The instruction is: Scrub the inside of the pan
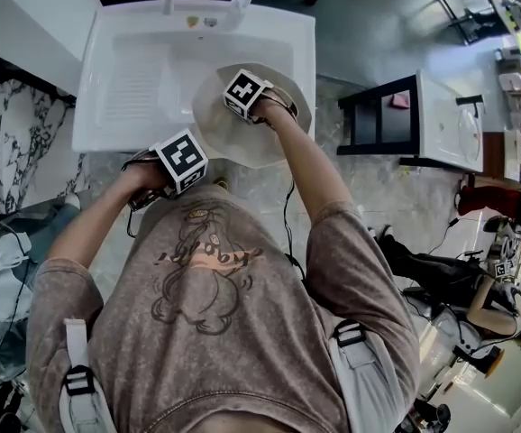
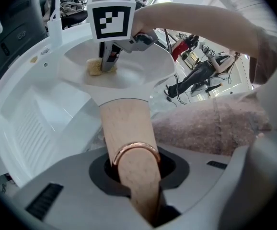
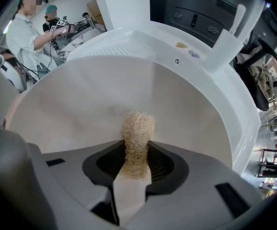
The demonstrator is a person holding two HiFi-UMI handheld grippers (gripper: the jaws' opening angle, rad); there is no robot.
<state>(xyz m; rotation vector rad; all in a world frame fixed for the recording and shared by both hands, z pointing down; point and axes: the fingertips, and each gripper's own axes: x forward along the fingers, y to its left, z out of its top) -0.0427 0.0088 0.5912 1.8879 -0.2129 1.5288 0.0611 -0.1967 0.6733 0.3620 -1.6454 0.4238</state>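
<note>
Pan point(image 1: 217, 120) sat over the white sink point(image 1: 134, 88), upper ctr of the head view, tilted toward the person. Left gripper point(image 1: 178, 162) had its jaws clamped on the pan's wooden handle point(image 2: 126, 128), low ctr of its own view, w/ a copper ring round the handle right at the jaws. Right gripper point(image 1: 249, 96) had its jaws pinching a pale loofah scrubber point(image 3: 137, 128), whose tip seemed to touch the pan's inner surface, ctr of the right gripper view.

Step in hand looked like the scrub itself. To do it well, imo:
- Hold the handle firm so the pan can't swing.
- Press the scrubber flat.
- Work overlapping circles from ctr out to the rim, incl. the curved wall.
- Stay above the basin.

Count: 1 pan, 1 scrubber, 1 sink, 2 grippers.
</note>
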